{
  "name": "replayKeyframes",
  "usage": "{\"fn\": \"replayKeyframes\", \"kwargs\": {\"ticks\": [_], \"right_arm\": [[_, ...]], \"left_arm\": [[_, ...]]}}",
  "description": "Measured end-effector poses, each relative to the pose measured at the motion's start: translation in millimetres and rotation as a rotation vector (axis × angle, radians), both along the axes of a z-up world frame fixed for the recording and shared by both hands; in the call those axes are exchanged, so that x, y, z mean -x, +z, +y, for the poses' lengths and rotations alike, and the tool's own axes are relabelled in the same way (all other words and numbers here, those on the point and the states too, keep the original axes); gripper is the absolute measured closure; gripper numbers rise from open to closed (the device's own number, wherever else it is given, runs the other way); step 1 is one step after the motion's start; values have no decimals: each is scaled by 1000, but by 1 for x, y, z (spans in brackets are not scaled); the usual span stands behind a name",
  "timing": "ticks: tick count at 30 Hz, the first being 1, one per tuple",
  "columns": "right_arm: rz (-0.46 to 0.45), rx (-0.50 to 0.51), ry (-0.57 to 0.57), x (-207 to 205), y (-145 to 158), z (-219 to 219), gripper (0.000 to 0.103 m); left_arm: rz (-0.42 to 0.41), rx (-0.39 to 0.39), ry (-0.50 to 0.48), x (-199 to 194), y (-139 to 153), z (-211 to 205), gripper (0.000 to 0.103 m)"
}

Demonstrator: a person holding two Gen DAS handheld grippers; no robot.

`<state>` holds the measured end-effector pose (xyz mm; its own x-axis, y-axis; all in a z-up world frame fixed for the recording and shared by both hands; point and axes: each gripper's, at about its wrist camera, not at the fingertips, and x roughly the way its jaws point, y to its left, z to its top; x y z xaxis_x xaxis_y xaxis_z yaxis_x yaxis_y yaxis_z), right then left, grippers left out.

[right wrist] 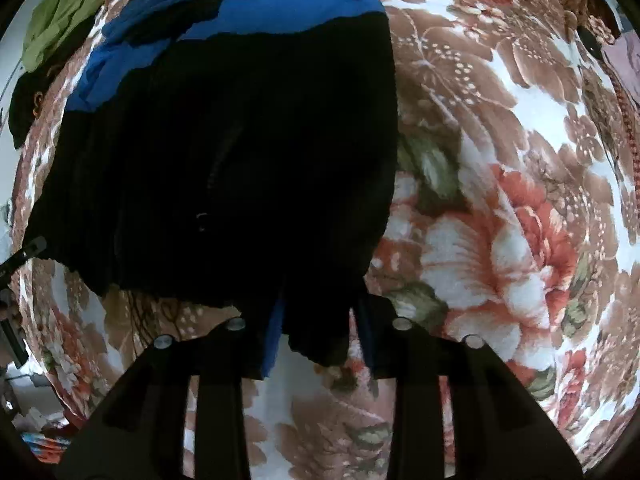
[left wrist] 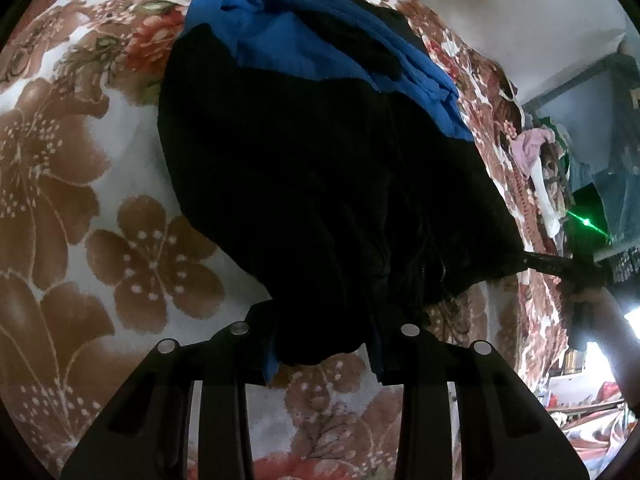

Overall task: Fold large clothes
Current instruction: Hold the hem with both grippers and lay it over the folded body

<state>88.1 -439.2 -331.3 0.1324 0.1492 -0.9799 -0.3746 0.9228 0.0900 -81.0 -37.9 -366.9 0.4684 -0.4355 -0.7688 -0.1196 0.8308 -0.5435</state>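
A large black garment (left wrist: pixel 320 180) with a blue part (left wrist: pixel 300 40) at its far end lies spread on a floral blanket (left wrist: pixel 80 200). My left gripper (left wrist: pixel 324 344) is shut on a bunched near edge of the black cloth, which fills the gap between its pads. In the right wrist view the same garment (right wrist: pixel 240 160) stretches away to its blue part (right wrist: pixel 240 12). My right gripper (right wrist: pixel 318 336) stands open over the near hem; a fold of black cloth hangs between its pads with gaps at both sides. The right gripper's finger (left wrist: pixel 548 262) shows at the garment's right corner.
The floral blanket (right wrist: pixel 500 220) covers the bed all around the garment. A green cloth (right wrist: pixel 60 16) lies past the bed's far left edge. A pink cloth (left wrist: pixel 528 148) and other clutter sit beyond the right edge, near a green light (left wrist: pixel 586 222).
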Motion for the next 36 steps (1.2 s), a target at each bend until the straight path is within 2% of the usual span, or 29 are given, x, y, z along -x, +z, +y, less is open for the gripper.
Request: {"fn": "replayKeyframes", "kwargs": {"ticks": [1,3,5,6,7,8,12,14,17,21,25,26,30,36], "right_arm": [[-9,29,7,-1,-2,1,42],[-28,57,9,-7,-5,2,42],[-27,42,13,-15,-7,5,42],[-19,35,14,-21,-10,6,45],[-1,20,3,-25,-13,5,56],[23,-4,-14,-28,-16,4,62],[63,-18,-57,-39,-22,-1,71],[62,-20,-58,-39,-21,-4,83],[40,-1,-22,-34,-14,-3,88],[8,1,12,-24,0,1,91],[-12,-65,11,-21,29,9,92],[-15,-91,6,-21,37,10,92],[-31,-180,13,-25,66,16,92],[-106,-237,64,-35,102,52,93]], "left_arm": [[1,1,0,0,0,0,69],[4,7,7,0,-1,0,69],[3,9,9,1,-2,1,69],[3,8,8,2,-2,1,69],[5,8,7,1,-2,1,69],[7,9,7,2,-3,1,69],[12,20,11,3,-6,3,69],[12,22,9,4,-6,4,69],[8,23,13,4,-6,3,69],[-21,43,18,5,0,5,70],[-56,68,11,2,15,4,75],[-62,52,3,-1,21,3,77],[-108,90,10,-11,42,5,79],[-195,98,19,-37,82,8,80]]}}
